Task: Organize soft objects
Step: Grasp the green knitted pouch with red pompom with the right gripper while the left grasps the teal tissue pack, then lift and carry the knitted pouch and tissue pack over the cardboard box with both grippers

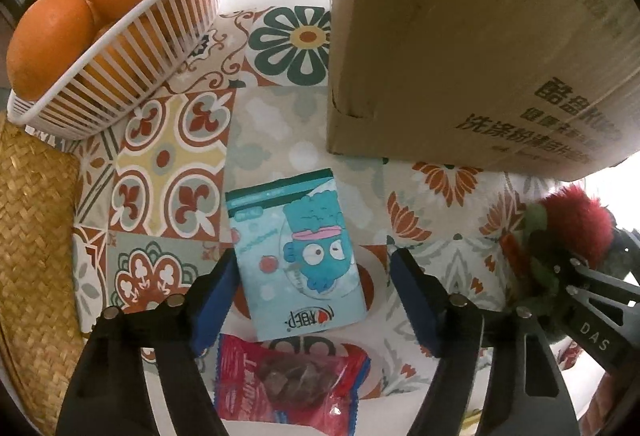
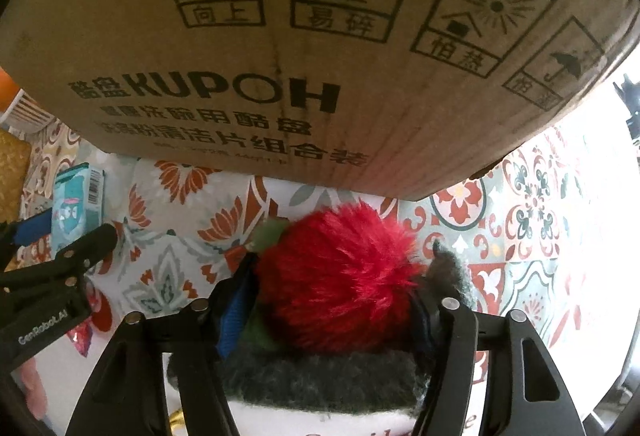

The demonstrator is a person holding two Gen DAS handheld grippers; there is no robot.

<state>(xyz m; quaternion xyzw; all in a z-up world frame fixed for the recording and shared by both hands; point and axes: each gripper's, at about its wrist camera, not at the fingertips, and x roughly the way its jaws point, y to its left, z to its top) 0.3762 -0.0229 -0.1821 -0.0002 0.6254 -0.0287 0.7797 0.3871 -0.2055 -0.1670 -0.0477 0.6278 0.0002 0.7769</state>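
My left gripper (image 1: pixel 312 268) is open, its blue pads on either side of a light blue tissue pack (image 1: pixel 298 256) with a cartoon fish, lying flat on the patterned tablecloth. A red snack packet (image 1: pixel 288 384) lies just below it, between the gripper arms. My right gripper (image 2: pixel 336 292) is shut on a red furry plush toy (image 2: pixel 340 276) with green and grey parts, held just in front of the cardboard box (image 2: pixel 320 48). The plush also shows at the right of the left wrist view (image 1: pixel 572 228).
The tall cardboard box (image 1: pixel 460 36) stands at the back right. A white slatted basket (image 1: pixel 120 76) holding oranges (image 1: pixel 52 40) sits at the back left, beside a woven straw mat (image 1: pixel 32 236). The tissue pack also shows in the right wrist view (image 2: pixel 76 200).
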